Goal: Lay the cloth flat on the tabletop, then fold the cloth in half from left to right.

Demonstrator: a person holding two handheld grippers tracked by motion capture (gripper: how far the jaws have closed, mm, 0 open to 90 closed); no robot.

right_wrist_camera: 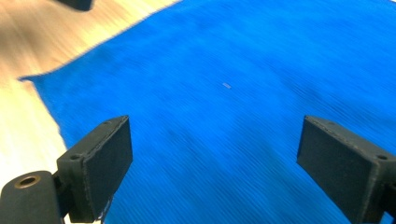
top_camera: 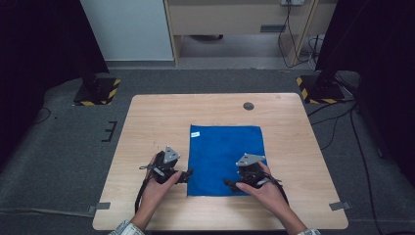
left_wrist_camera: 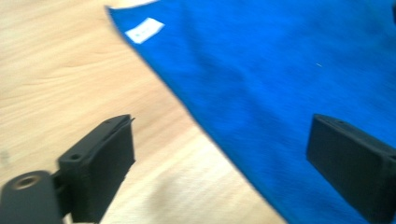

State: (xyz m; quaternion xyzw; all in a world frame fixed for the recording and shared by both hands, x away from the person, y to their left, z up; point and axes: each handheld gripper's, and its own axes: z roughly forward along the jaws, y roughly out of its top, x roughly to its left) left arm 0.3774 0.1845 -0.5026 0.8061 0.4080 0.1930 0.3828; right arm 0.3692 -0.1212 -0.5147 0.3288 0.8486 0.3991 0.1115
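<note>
A blue cloth [top_camera: 225,156] lies flat on the wooden table [top_camera: 147,122], with a small white tag [top_camera: 195,133] at its far left corner. My left gripper [top_camera: 188,175] sits at the cloth's near left edge. In the left gripper view, the left gripper [left_wrist_camera: 219,135] is open, its jaws straddling the edge of the cloth [left_wrist_camera: 280,70], with the tag [left_wrist_camera: 144,30] farther off. My right gripper [top_camera: 230,185] hovers over the cloth's near right part. In the right gripper view, the right gripper [right_wrist_camera: 212,130] is open above the cloth [right_wrist_camera: 233,70], gripping nothing.
A round dark grommet [top_camera: 248,105] sits near the table's far edge. Two stand bases with yellow-black stripes [top_camera: 98,90] [top_camera: 318,90] flank the table on the floor, and cables [top_camera: 362,147] trail at the right. Bare wood lies left and right of the cloth.
</note>
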